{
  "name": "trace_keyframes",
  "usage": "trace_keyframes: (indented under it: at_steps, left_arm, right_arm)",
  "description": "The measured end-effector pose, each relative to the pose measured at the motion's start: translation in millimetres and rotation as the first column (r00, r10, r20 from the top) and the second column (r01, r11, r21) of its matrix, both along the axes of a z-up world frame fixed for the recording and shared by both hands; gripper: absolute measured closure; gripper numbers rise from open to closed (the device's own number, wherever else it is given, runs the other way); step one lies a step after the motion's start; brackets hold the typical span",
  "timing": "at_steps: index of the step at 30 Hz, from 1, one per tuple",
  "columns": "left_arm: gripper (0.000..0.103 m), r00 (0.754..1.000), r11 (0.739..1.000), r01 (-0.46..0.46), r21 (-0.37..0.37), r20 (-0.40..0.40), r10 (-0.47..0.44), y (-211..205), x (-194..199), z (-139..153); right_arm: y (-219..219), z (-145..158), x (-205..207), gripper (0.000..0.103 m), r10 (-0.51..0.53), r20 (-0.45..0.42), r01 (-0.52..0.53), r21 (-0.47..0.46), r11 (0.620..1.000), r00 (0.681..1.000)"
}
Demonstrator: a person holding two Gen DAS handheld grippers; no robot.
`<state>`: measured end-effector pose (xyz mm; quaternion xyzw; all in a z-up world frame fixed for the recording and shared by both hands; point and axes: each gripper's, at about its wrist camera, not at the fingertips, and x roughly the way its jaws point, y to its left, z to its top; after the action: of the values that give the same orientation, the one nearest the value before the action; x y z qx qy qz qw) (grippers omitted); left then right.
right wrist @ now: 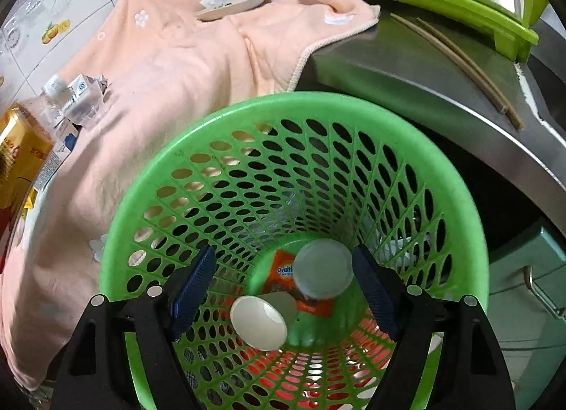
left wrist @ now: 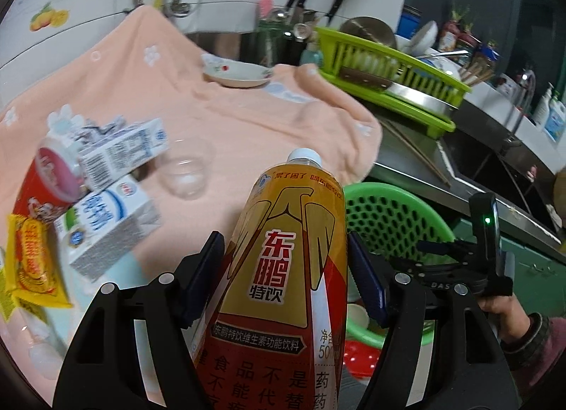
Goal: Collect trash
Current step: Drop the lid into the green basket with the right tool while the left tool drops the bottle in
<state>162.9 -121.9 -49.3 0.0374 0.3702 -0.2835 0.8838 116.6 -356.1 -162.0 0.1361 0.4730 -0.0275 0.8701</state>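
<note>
green basket (right wrist: 470, 197) rim under spread right gripper (right wrist: 284, 289); bottle (left wrist: 283, 268) clamped left.

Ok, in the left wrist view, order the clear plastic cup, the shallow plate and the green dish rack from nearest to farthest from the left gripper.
1. Clear plastic cup, ahead-left on the pink towel.
2. Shallow plate, at the towel's far end.
3. Green dish rack, far right; nearly level with the plate, hard to separate.

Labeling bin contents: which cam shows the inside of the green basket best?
Right wrist: it looks straight down into the green basket, showing two paper cups and an orange wrapper at the bottom. Left wrist shows only part of its rim and wall behind the held bottle.
</note>
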Motion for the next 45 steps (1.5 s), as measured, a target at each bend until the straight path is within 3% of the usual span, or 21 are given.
trace_keyframes:
  at_steps: [14, 20, 32, 45]
  left_arm:
    - [0.034, 0.986, 0.988, 0.152, 0.024, -0.076, -0.15, -85, -13, -32]
    - [0.034, 0.973, 0.973, 0.207, 0.103, -0.128, -0.194, -125, -14, -59]
    - [0.034, 0.955, 0.943, 0.239, 0.234, -0.23, -0.185, -172, 1, -107]
    - [0.032, 0.95, 0.945, 0.231, 0.23, -0.264, -0.168, -174, 7, -118]
  right_arm:
    - [-7, 44, -57, 0.026, 0.015, 0.13, 0.001, -0.122, 0.992, 0.991]
    - [-18, 53, -78, 0.023, -0.003, 0.172, 0.028, -0.14, 0.99, 0.985]
    - [-41, 46, -93, 0.023, -0.037, 0.179, 0.058, -0.113, 0.992, 0.983]
    - [-43, 41, -94, 0.023, -0.041, 0.179, 0.059, -0.092, 0.994, 0.983]
